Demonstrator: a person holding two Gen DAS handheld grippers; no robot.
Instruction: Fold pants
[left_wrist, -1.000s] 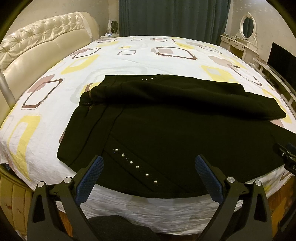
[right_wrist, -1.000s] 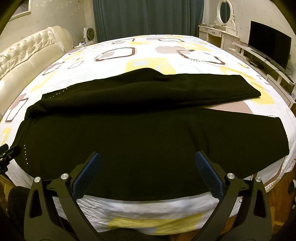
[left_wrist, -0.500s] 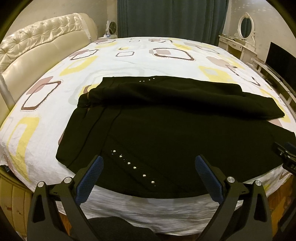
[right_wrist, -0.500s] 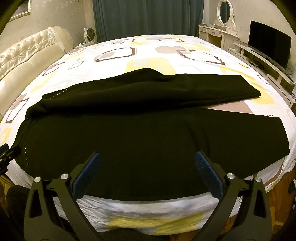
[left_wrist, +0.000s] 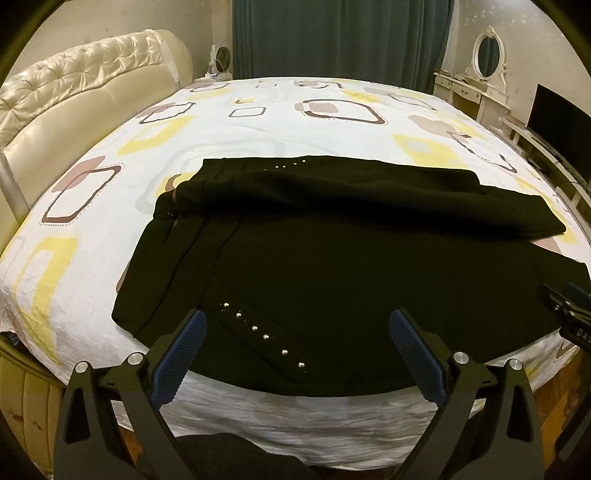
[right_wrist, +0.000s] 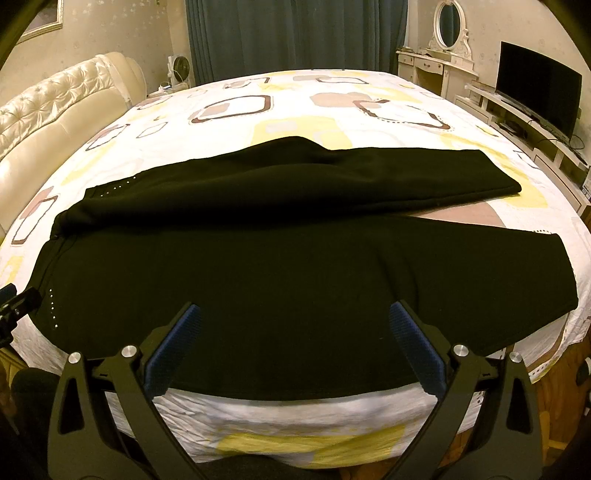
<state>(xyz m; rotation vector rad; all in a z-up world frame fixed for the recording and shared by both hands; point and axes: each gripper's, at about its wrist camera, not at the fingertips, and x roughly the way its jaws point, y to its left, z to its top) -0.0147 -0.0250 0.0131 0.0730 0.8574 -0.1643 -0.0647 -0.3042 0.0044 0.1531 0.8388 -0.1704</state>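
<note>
Black pants (left_wrist: 332, 266) lie flat on the bed, waistband to the left and two legs running right, the far leg lying partly over the near one. Silver studs (left_wrist: 264, 336) line the near hip. The pants fill the middle of the right wrist view (right_wrist: 295, 280). My left gripper (left_wrist: 295, 332) is open and empty, hovering over the near edge of the waist end. My right gripper (right_wrist: 295, 328) is open and empty over the near edge of the near leg. Its tip shows at the right edge of the left wrist view (left_wrist: 569, 306).
The bed has a white sheet (left_wrist: 258, 122) with yellow and brown squares. A cream tufted headboard (left_wrist: 74, 99) stands at the left. A dressing table with mirror (right_wrist: 443, 48) and a TV (right_wrist: 535, 96) stand at the right. Dark curtains (right_wrist: 295, 33) hang behind.
The left wrist view has drawn back and up slightly, so the pants sit a little lower and smaller. The right gripper has barely moved. Both stay open.
</note>
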